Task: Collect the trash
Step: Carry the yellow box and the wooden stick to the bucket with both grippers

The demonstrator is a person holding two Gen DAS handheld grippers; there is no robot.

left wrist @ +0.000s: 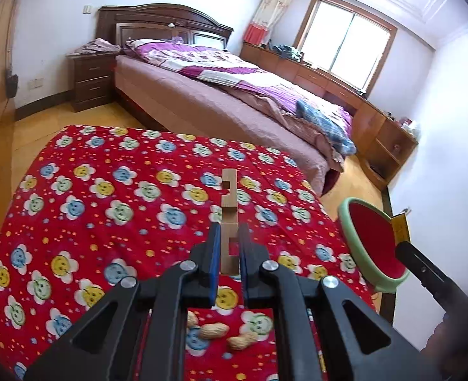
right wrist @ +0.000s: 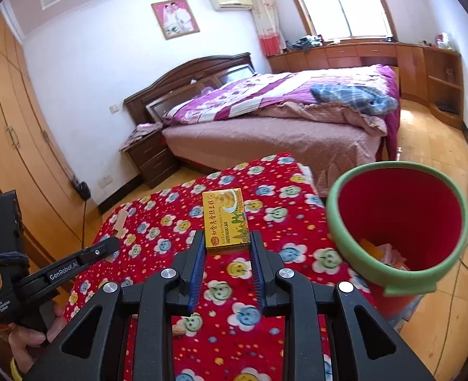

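- While the left gripper point(left wrist: 229, 238) pinches a notched wooden strip point(left wrist: 228, 209), stiff and light, its far end juts beyond the fingertips.
- Right gripper point(right wrist: 227, 241): spread wide, apparently holding nothing; green bean cake box point(right wrist: 226, 219) between the tips. Probably light, crushable cardboard; best gripped across its long sides.
- Red bin point(right wrist: 398, 222): right of the fingers.

This is a bedroom in a home. A double bed point(right wrist: 281, 120) with a dark wooden headboard point(right wrist: 189, 73) and a purple quilt point(right wrist: 265, 95) fills the middle, a nightstand point(left wrist: 92, 77) beside it. A framed wedding portrait point(right wrist: 175, 19) hangs on the white wall near an air conditioner point(right wrist: 230, 1). Wooden wardrobes point(right wrist: 8, 133), low cabinets point(right wrist: 360, 52) under a curtained window point(right wrist: 341, 0), and wood flooring point(right wrist: 440, 152) complete it.
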